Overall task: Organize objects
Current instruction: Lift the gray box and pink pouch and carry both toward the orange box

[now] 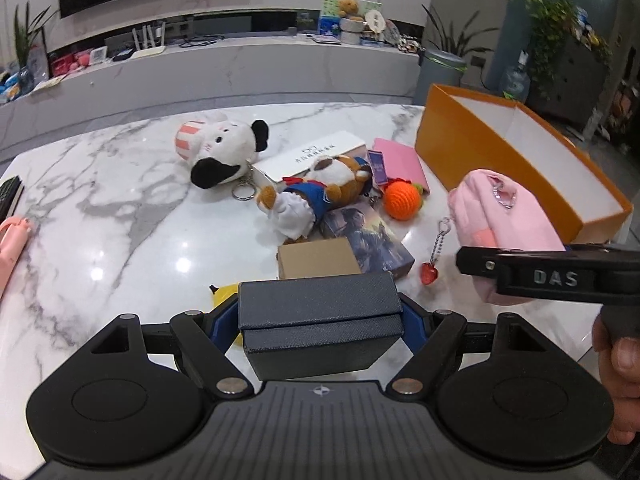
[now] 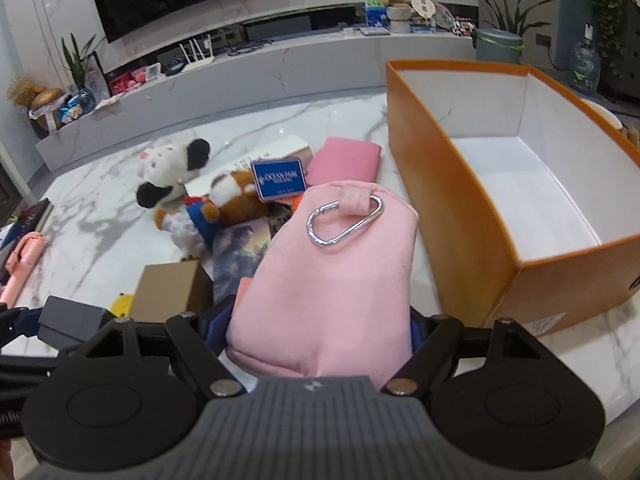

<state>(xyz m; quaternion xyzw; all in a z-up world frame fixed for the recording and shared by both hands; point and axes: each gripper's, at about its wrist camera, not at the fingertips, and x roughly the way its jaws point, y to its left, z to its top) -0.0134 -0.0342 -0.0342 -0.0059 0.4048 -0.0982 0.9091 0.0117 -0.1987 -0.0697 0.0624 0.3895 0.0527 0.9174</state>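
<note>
While both hands carry loads above the marble table (image 1: pixel 100 200), the left gripper (image 1: pixel 320 320) is clamped on a dark gray gift box (image 1: pixel 320 312), and the right gripper (image 2: pixel 320 320) is clamped on a pink pouch (image 2: pixel 332 272) with a silver carabiner (image 2: pixel 344 220). Orange storage box (image 2: pixel 460 208) sits open and looks empty, just right of the pouch, near the table's right edge. Remaining clutter between: black-and-white plush (image 1: pixel 224 152), brown bear plush (image 1: pixel 320 188), orange crochet ball (image 1: pixel 402 200), brown cardboard box (image 1: pixel 318 258), picture box (image 1: pixel 368 240), pink flat pouch (image 1: pixel 400 160), heart keychain (image 1: pixel 430 272). Risks: the soft pouch is squeezed only at its lower end, so it could sag or slip when swung over the box wall; the 2 grippers are close together, so they could collide if both head for the box at once; a low pass could clip the near orange wall and shove the box toward the edge. Open room: bare marble at left, and the full box interior. Right side is tight; lifting higher first seems wise.
</note>
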